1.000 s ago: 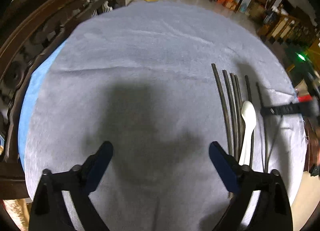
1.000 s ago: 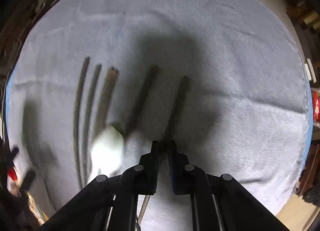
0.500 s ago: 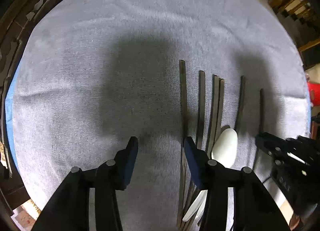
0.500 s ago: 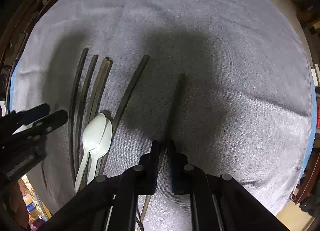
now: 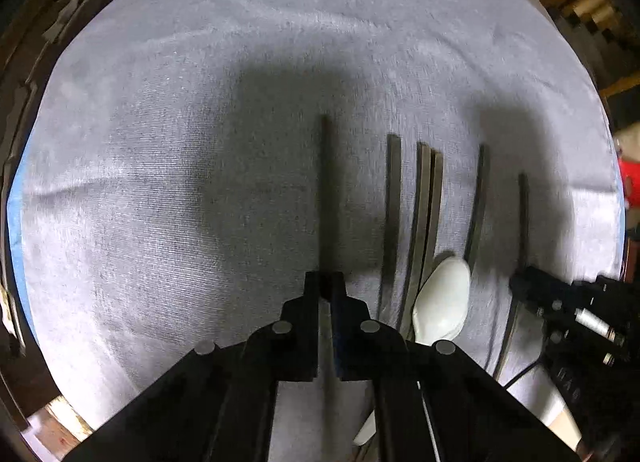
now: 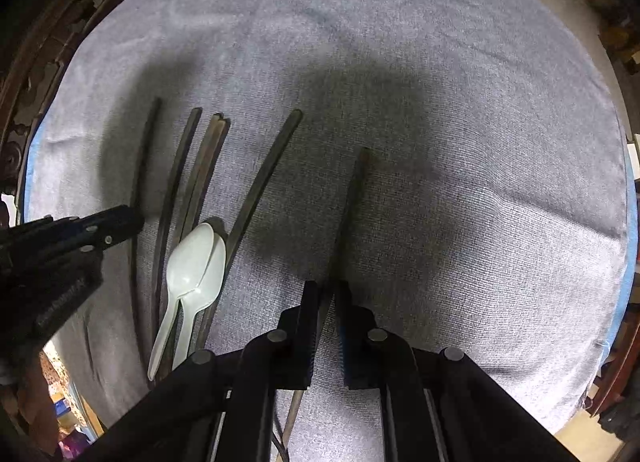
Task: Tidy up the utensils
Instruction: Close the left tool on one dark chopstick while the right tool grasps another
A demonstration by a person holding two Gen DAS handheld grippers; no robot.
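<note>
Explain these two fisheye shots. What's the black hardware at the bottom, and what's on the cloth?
No robot arm here: a person holds a two-finger black gripper in each hand, each with a camera looking down its fingers. In the left wrist view the left gripper is shut on the leftmost dark chopstick. In the right wrist view the right gripper is shut on the rightmost dark chopstick. On the grey cloth lie four more dark chopsticks and two white plastic spoons, one nested on the other. Each gripper also shows at the edge of the other's view.
</note>
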